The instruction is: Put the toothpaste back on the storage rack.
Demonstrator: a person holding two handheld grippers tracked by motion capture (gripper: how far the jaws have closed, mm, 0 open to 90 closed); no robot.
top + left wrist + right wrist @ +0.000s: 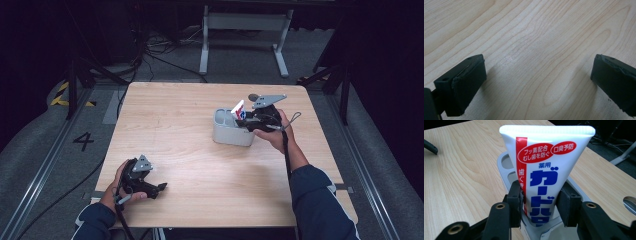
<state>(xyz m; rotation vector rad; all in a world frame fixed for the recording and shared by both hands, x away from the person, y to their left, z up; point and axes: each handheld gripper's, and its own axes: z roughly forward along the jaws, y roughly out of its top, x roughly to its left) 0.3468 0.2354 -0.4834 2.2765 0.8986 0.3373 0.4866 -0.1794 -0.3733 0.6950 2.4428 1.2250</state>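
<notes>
Pale wood-grain table (200, 150) is seen on a grey floor against a dark background. A toothpaste tube (544, 170) is held upright over a grey plastic holder (227, 134) at the table's right-centre: white, glossy, flat and wedge-shaped, crimped across the top, with a red stripe, red ovals and bold blue Japanese lettering. Its lower end is sunk in one of the holder's rounded compartments. The right gripper (540, 205) is closed on the tube, black padded jaws pressed against both edges. The left gripper (536, 82) is held low at the near left, jaws spread wide over bare wood, nothing between them. A metal spoon bowl (630, 203) lies at the right.
</notes>
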